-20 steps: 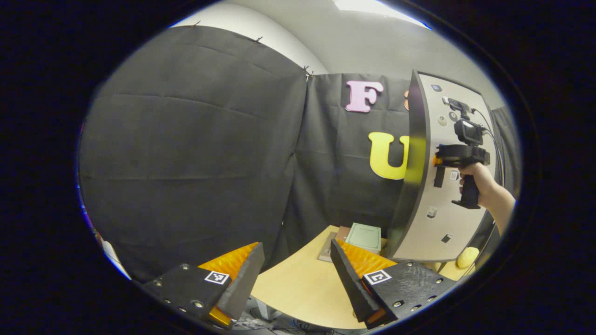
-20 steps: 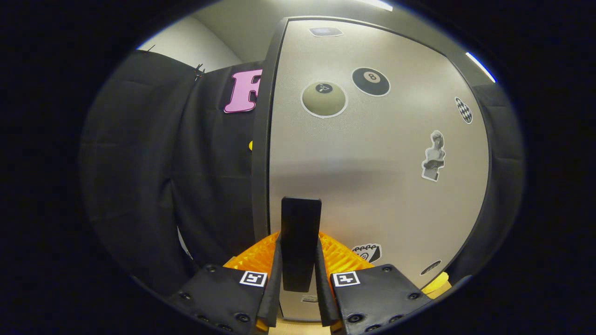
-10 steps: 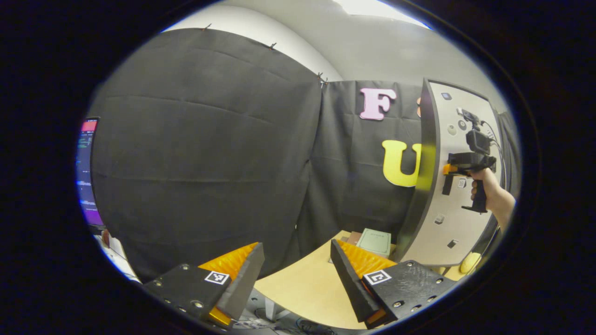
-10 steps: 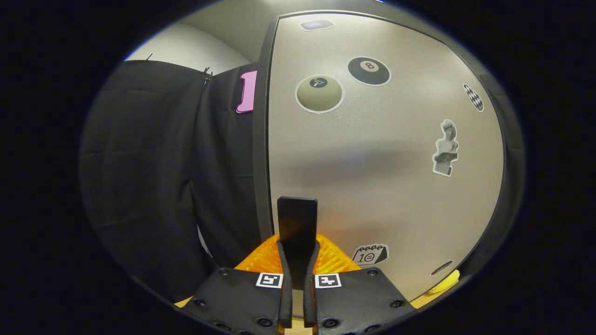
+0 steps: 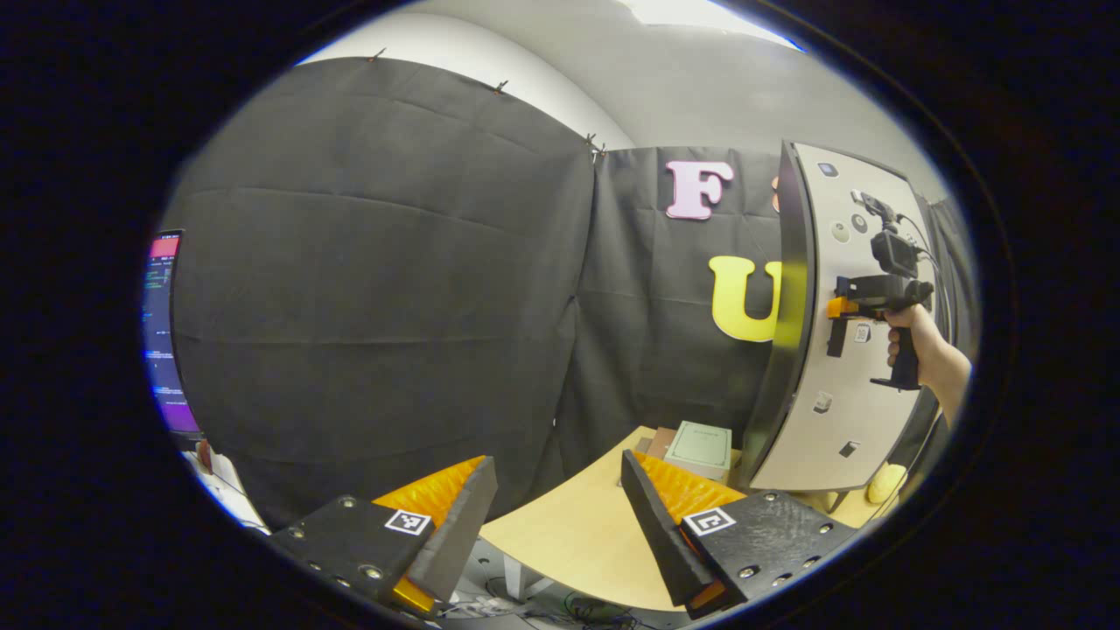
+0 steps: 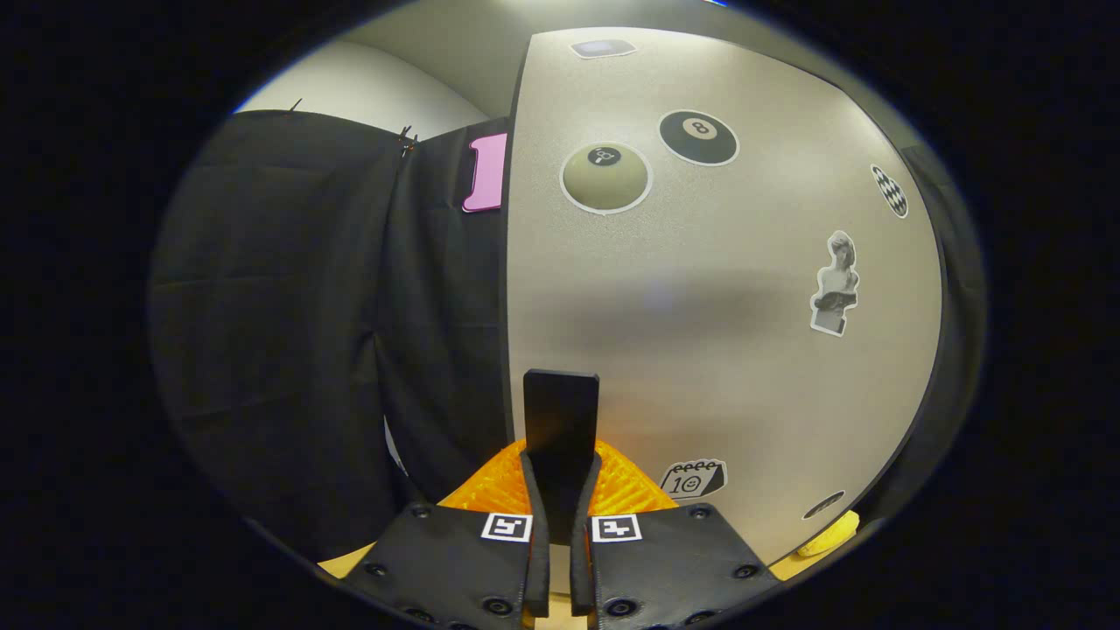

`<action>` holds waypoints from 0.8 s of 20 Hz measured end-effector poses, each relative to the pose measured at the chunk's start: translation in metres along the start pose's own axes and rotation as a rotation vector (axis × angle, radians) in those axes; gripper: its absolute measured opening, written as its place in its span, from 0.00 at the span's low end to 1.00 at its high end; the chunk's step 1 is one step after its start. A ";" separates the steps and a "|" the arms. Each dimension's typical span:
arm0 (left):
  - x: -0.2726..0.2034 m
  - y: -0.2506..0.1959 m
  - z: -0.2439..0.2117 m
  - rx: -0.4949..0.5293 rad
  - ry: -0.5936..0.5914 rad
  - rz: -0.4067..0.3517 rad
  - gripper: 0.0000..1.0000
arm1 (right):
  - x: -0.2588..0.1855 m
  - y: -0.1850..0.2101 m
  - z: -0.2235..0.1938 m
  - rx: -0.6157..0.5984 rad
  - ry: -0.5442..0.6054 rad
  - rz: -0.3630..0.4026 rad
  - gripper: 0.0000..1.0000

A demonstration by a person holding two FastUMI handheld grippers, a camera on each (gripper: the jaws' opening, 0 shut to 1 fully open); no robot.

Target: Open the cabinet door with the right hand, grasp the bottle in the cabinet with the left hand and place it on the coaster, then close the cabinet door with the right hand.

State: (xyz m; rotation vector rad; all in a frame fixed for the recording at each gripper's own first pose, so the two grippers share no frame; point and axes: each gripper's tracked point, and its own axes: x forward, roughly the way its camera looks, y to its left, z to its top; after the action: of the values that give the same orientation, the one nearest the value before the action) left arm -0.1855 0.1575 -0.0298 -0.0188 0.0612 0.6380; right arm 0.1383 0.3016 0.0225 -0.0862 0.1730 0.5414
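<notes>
While the right tongs (image 6: 560,490) are clamped on the door handle (image 6: 561,420), a dark upright bar pinched between both fingers, the cabinet door (image 6: 717,289) can be swung by the hand (image 5: 910,337) without slipping; that looks like the reason for the tight, centred grip. Seen from the left gripper view, the door stands partly swung, its dark edge facing this way, sticker-covered front toward the right tongs.

Left tongs (image 5: 560,512) are spread wide, holding nothing, parked low over the near edge of the bench (image 5: 569,534). Likely staged there, out of the door's swing path and pre-opened for the bottle grab.

Bottle: can't see it, so presumably behind the door in the cabinet. Coaster: can't identify it either. At the far edge of the bench, just beside the door's lower corner, lies a pale green booklet (image 5: 698,444) on a darker flat slab. A yellow rounded thing (image 5: 884,483) sits by the door's bottom right; unclear what it is.

A monitor (image 5: 162,332) glows off the bench's left side.

Judgement: door-opening step, not finished enough to reach in.
</notes>
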 end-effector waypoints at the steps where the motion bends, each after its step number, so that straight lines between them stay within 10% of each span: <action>1: 0.000 0.000 0.001 0.000 0.001 -0.004 0.87 | -0.002 0.000 0.001 0.001 0.000 0.009 0.11; 16: -0.006 -0.011 0.006 0.023 0.007 -0.102 0.87 | -0.014 -0.007 0.000 0.011 0.007 0.130 0.11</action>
State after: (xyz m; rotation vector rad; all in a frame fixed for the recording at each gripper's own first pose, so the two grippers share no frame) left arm -0.1834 0.1451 -0.0230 -0.0018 0.0741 0.5349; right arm 0.1299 0.2880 0.0251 -0.0663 0.1891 0.6695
